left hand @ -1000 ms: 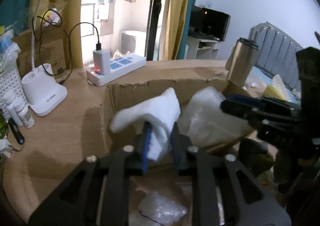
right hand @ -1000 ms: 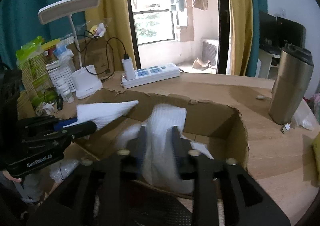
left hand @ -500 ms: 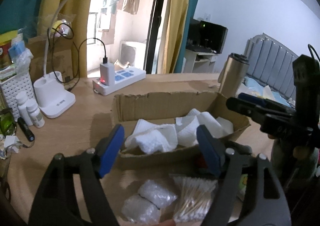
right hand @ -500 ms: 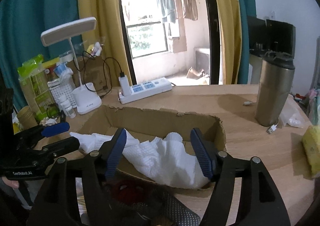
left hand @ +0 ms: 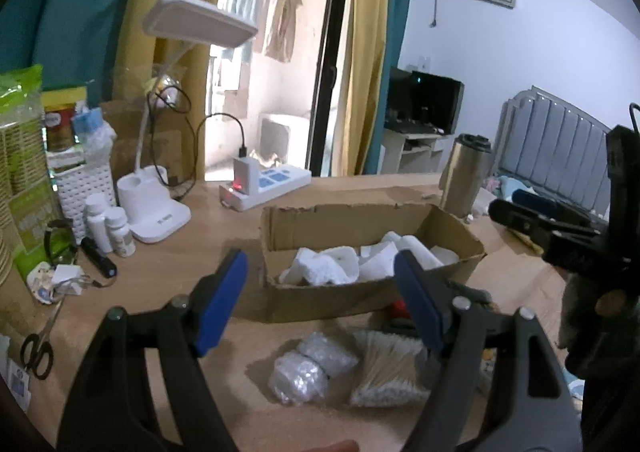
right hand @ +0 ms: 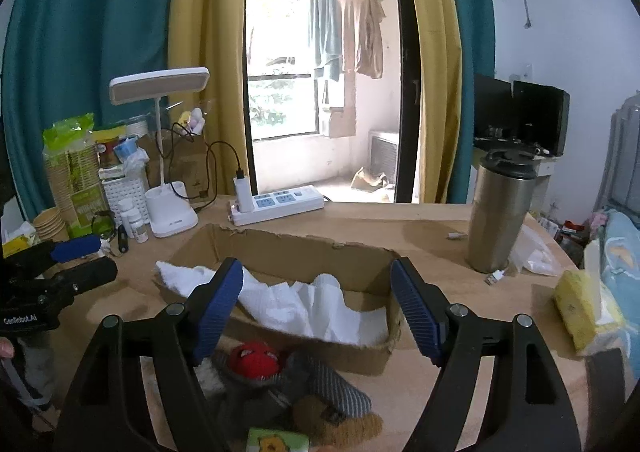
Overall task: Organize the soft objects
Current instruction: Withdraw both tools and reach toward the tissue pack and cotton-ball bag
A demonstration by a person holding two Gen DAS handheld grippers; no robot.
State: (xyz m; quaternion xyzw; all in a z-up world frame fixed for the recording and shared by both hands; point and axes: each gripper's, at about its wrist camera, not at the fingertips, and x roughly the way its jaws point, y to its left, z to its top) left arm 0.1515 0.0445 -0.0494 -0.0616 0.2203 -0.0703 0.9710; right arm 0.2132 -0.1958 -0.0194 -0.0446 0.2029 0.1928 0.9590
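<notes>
A shallow cardboard box sits on the wooden table and holds white cloths. My left gripper is open and empty, held back from the box's near side. My right gripper is open and empty, above the box's near edge. In front of the box lie a red and grey soft toy pile, two clear plastic bundles and a pack of cotton swabs. Each gripper shows at the edge of the other's view.
A white desk lamp, a power strip, small bottles, a white basket and scissors stand at the left. A steel tumbler and a yellow sponge are at the right.
Both grippers opened and let their white cloths drop into the box, then drew back and up from it.
</notes>
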